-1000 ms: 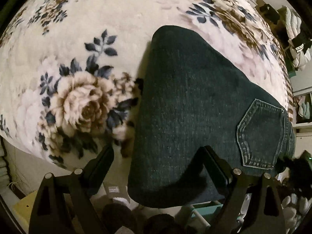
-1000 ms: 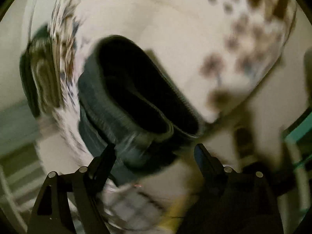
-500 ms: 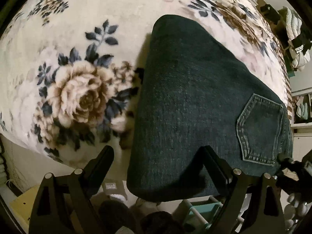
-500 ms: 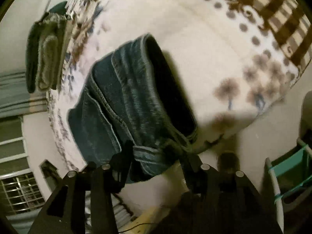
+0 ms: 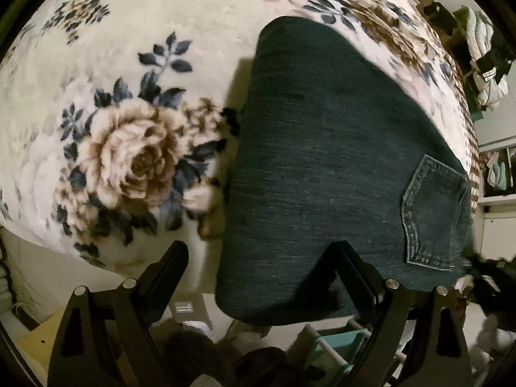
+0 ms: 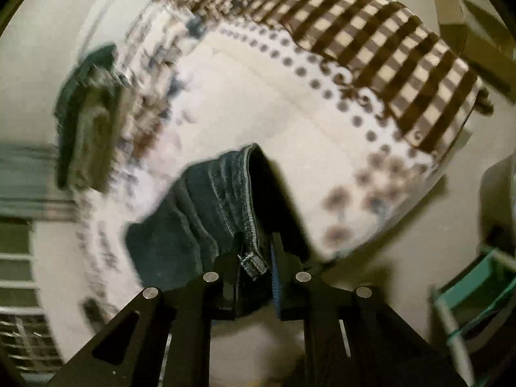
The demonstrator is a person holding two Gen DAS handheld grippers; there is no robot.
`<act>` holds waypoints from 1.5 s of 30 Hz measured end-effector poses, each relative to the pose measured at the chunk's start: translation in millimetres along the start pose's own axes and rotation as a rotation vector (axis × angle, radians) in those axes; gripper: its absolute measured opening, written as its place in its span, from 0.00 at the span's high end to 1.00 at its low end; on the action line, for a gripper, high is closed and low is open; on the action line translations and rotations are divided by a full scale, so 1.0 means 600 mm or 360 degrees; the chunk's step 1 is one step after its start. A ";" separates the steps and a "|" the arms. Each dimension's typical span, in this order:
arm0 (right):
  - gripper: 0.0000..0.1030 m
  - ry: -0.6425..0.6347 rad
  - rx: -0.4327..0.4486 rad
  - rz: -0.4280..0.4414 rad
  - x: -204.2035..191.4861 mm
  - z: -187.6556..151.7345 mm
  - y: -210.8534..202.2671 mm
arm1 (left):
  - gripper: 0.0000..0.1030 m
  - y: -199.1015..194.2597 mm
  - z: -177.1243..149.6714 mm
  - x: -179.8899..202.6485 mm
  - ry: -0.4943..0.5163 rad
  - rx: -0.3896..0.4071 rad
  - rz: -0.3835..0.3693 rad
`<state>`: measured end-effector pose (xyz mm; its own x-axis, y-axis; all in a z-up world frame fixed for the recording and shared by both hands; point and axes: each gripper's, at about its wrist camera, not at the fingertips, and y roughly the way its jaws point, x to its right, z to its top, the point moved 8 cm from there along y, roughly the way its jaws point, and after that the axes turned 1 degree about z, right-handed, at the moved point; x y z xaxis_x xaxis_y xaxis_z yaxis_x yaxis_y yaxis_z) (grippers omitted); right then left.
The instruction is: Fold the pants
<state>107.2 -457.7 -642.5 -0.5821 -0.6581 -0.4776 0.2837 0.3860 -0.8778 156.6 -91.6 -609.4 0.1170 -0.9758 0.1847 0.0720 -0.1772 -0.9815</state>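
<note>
I was in a home bedroom: a bed point(image 5: 200, 48) spread with a rose-patterned plush blanket point(image 5: 129, 161), a checked cover point(image 6: 371, 32) at its end, clothes hanging point(image 5: 487, 61) beside open shelves point(image 5: 498, 174).

Left gripper point(image 5: 261, 264) hangs wide open, one finger over the pants point(image 5: 322, 177). Right gripper point(image 6: 256, 254) is pinched tight on the denim edge, fingers nearly meeting.
</note>
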 end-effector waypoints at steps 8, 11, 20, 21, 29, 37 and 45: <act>0.37 -0.0030 -0.0142 0.0063 -0.002 0.004 0.017 | 0.11 -0.016 0.014 -0.026 -0.0051 0.0011 -0.0026; 0.16 0.0004 -0.0116 0.0213 -0.009 -0.004 -0.012 | 0.11 -0.016 0.033 -0.034 -0.0084 0.0023 -0.0051; 0.29 0.0484 -0.0291 0.0516 0.030 -0.068 0.093 | 0.11 -0.010 0.068 -0.032 -0.0072 0.0033 -0.0081; 0.42 0.0529 -0.0203 0.0556 0.032 -0.062 0.089 | 0.11 -0.010 0.067 -0.032 -0.0063 0.0034 -0.0079; 0.77 -0.0002 0.0157 0.0267 -0.064 -0.055 -0.012 | 0.11 -0.003 0.066 -0.037 -0.0065 0.0027 -0.0073; 0.77 -0.0443 0.0307 0.0198 -0.137 -0.013 -0.055 | 0.11 0.000 0.053 -0.049 -0.0097 0.0016 -0.0101; 0.75 -0.0157 0.0108 0.0294 -0.042 -0.008 0.017 | 0.11 0.010 0.049 -0.044 -0.0085 -0.0005 -0.0123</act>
<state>120.8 -434.1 -639.3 -0.4393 -0.6415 -0.6289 0.4314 0.4634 -0.7740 183.1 -63.0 -618.4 0.1638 -0.9510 0.2623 0.0796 -0.2523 -0.9644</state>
